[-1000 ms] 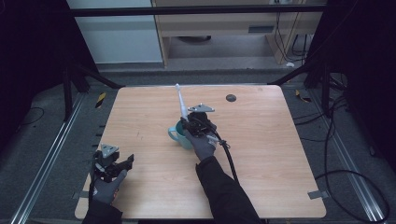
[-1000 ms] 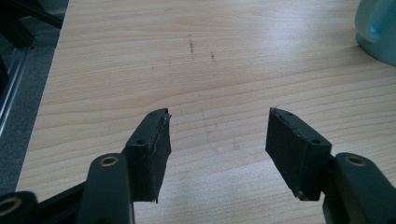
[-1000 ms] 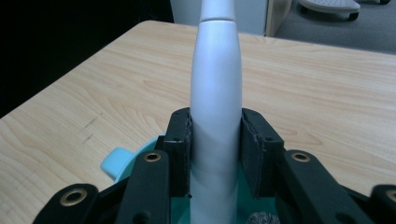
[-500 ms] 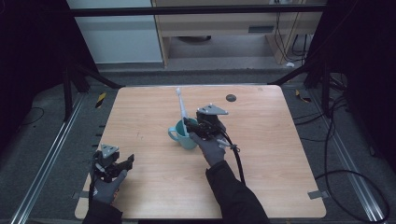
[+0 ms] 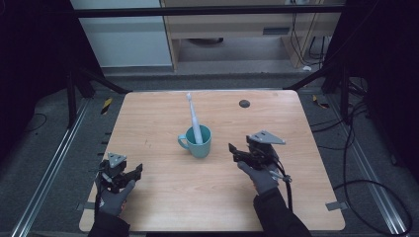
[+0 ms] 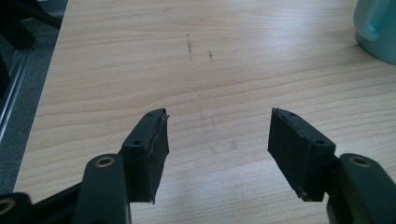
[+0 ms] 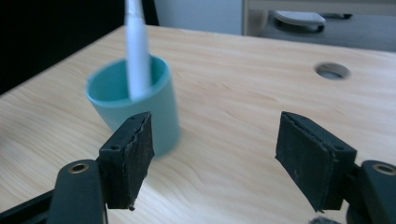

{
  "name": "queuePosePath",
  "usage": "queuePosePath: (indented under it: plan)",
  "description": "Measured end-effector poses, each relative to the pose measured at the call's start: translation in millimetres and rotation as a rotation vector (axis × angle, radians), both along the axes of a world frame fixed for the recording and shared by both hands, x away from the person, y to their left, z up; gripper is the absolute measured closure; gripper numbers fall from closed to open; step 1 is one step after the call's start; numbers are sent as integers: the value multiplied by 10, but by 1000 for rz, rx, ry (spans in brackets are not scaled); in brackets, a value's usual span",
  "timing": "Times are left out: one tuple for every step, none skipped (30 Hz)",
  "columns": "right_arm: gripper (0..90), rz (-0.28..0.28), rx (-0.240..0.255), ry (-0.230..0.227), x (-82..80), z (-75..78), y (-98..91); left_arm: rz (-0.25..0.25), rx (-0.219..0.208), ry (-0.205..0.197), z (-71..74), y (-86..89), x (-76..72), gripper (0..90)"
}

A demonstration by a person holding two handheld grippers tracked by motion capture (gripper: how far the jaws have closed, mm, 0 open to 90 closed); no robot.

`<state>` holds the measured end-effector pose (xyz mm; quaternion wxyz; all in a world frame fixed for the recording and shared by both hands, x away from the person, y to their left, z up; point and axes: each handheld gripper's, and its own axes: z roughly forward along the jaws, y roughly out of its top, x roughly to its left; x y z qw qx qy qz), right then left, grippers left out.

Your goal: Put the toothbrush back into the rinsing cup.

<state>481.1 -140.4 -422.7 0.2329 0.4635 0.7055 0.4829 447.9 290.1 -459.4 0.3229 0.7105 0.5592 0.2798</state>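
The cup (image 5: 196,141) sits mid-frame with the toothbrush (image 5: 193,118) leaning inside. The right gripper (image 5: 236,153), jaws just spread and empty, hangs beside it; a careless swing could tip it. The left gripper (image 5: 134,174) is spread, lower left.

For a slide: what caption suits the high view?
White toothbrush stands in teal mug; open right gripper beside it, apart.
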Motion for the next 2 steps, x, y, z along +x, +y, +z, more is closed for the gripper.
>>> queuePosePath:
  plan:
    - [270,-12,-8,-1,-29,-40,-78,-1,-2,-1,-1,-1,0,365]
    - [267,-27,-20,8,-59,-93,-172,-2,-2,-2,-2,-2,0,361]
